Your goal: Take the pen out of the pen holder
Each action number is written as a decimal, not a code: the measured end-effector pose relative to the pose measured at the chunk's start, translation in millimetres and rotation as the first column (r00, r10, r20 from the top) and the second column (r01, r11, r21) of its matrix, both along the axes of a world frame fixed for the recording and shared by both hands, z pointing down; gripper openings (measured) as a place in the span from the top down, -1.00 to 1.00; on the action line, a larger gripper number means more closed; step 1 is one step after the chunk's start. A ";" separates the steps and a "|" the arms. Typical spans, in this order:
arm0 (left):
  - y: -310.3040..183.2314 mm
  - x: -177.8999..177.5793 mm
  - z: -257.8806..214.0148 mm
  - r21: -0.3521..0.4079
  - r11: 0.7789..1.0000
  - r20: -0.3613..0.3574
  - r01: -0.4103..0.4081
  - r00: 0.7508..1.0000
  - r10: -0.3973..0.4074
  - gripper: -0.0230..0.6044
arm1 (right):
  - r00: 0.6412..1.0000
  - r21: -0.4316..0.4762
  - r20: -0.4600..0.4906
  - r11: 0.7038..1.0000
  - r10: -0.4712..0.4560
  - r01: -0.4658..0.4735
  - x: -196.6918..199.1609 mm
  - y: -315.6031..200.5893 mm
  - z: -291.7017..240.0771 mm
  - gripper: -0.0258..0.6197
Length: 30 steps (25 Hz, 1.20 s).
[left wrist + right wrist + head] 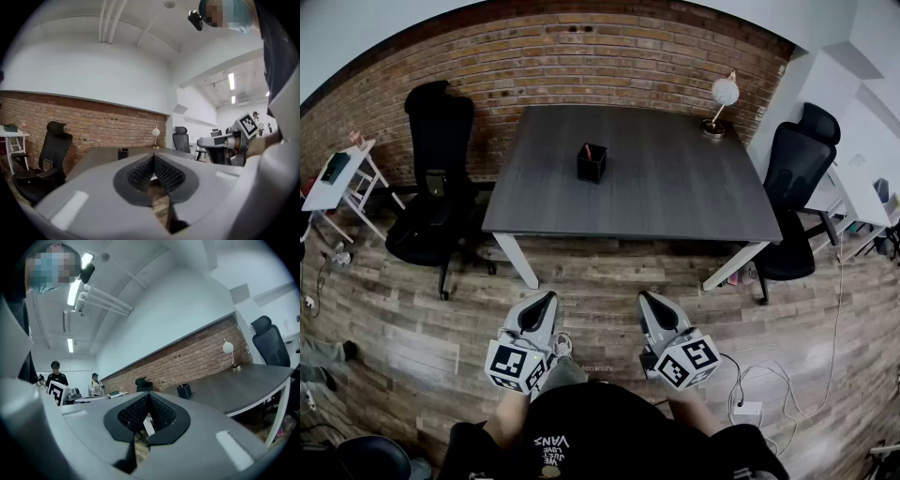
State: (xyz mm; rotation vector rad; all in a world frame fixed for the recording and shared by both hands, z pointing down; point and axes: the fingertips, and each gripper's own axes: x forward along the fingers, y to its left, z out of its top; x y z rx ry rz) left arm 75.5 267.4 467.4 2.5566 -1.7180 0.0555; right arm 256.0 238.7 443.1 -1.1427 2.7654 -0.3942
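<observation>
A black square pen holder [592,164] stands near the middle of the dark grey table [675,187], with a red pen [587,150] sticking out of it. Both grippers hang low, close to the person's body, over the wooden floor and well short of the table. The left gripper [547,297] and the right gripper [644,296] point toward the table with jaws together and nothing between them. The left gripper view shows the pen holder [123,153] far beyond its closed jaws [153,158]. It also sits small and distant in the right gripper view [184,391], past the gripper [148,395].
A desk lamp [722,98] stands at the table's far right corner. Black office chairs sit left [436,187] and right [797,178] of the table. A white side table [337,178] is far left. Cables and a power strip [748,411] lie on the floor at right. People [56,373] stand far behind.
</observation>
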 end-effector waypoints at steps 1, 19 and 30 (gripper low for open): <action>-0.1 -1.5 1.0 0.000 1.000 -0.002 0.003 1.000 -0.003 0.76 | 1.000 0.002 -0.002 1.000 -0.002 0.002 -1.4 -0.9 0.1 0.92; -9.6 -30.8 11.0 -0.006 1.000 -0.014 0.014 1.000 -0.015 0.76 | 0.995 -0.022 0.054 0.996 -0.085 0.086 -40.8 -15.3 1.4 0.92; -106.7 -66.3 20.8 -0.018 0.998 -0.026 -0.066 0.998 0.065 0.76 | 1.000 -0.027 0.018 1.000 0.014 -0.014 -69.2 -103.7 1.8 0.92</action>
